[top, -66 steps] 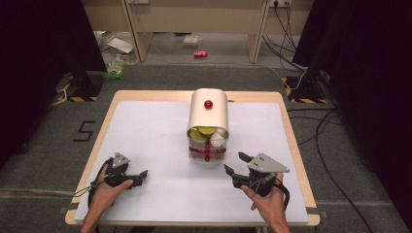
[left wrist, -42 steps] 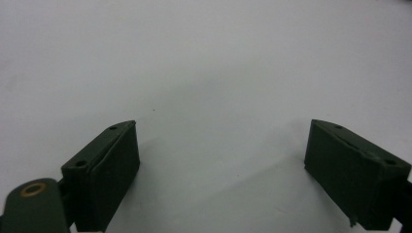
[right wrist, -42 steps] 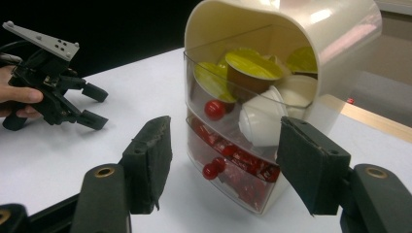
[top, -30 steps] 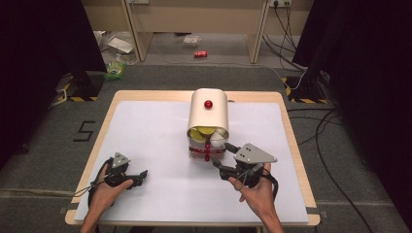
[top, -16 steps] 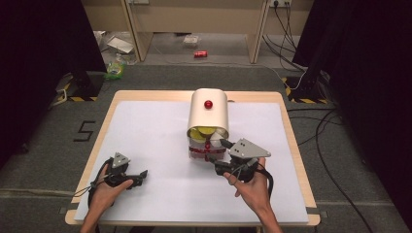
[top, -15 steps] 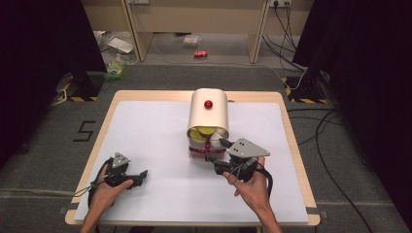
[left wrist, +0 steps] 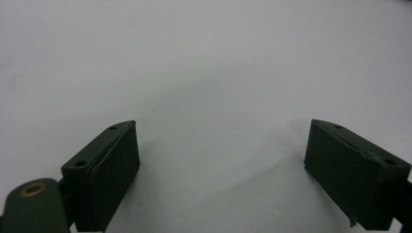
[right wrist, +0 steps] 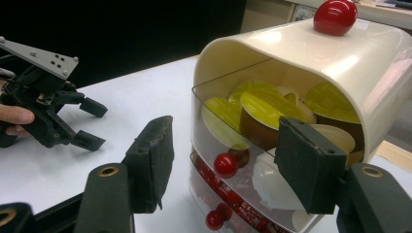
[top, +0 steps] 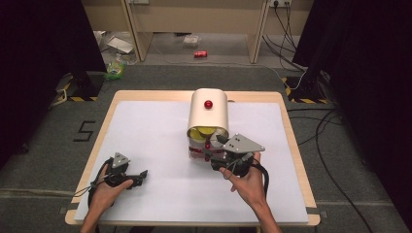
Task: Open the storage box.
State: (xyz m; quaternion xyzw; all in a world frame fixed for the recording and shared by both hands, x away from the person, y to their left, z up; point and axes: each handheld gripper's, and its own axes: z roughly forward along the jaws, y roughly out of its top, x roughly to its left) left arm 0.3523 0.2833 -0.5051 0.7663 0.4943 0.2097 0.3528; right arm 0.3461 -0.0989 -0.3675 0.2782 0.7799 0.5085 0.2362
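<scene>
A: What bears the things?
B: A wooden table [top: 291, 145], its top covered by a white sheet [top: 155, 131].

A: What stands directly on the sheet?
B: A cream box with drawers [top: 208, 114], towards the far middle, with a red knob [top: 208, 104] on top.

Overhead view, two close gripper-mounted views

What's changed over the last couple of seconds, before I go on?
The right gripper moved from the table's near right in to the front of the drawer box; its jaws have just been closing, one on each side of the upper drawer's red knob, not yet pressing it. The left gripper stayed open at near left, the box stayed put and its drawers are still shut.
</scene>
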